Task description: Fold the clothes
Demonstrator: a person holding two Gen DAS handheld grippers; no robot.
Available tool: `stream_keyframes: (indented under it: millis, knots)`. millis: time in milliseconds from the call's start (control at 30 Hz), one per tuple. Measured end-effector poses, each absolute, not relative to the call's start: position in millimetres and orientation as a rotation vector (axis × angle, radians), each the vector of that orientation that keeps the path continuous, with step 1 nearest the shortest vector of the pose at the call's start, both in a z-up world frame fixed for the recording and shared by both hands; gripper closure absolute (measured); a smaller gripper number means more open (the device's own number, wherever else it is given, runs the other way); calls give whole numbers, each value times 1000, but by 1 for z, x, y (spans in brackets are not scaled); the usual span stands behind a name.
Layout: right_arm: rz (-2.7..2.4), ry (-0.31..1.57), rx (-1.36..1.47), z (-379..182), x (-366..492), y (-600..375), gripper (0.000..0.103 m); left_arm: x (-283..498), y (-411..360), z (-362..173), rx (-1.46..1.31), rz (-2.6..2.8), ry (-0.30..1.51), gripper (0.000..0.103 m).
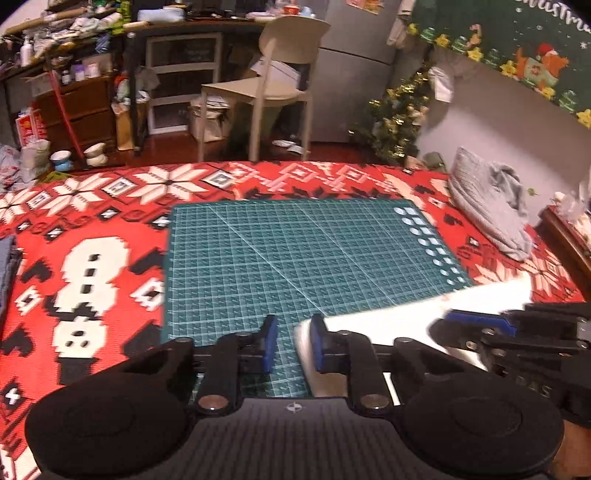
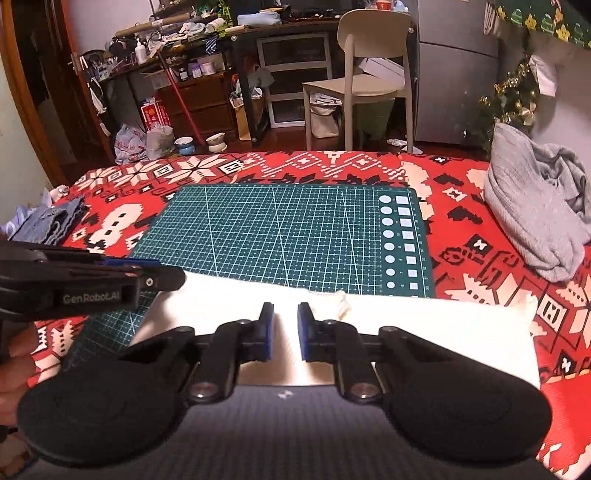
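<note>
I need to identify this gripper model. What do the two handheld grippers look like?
Both the left gripper and the right gripper are matte black, with linkage arms on silver pivot bolts, blue pads, and two round black discs at the base. The left's side reads GenRobot.AI in pale letters.

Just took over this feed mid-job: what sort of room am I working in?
Most likely a lived-in home room, not a lab. The work surface is covered by a red holiday-pattern blanket, a cluttered desk and plastic chair stand behind it, and a small Christmas tree stands by the wall.
</note>
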State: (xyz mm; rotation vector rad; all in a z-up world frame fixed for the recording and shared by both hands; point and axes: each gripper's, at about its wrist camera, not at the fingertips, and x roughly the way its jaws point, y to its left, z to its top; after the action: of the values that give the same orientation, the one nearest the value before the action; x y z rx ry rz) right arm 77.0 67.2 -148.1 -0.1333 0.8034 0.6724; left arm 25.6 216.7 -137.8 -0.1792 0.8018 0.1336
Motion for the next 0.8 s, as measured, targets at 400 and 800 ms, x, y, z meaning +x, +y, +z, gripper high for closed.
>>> stream_keyframes:
  millis: [400, 800]
  knots:
    - [686, 774, -84, -130, 64, 57, 90, 3, 223, -113, -432, -92, 739, 102]
    - [680, 793, -129, -137, 53, 53, 89, -1, 201, -124, -388, -120, 797, 102]
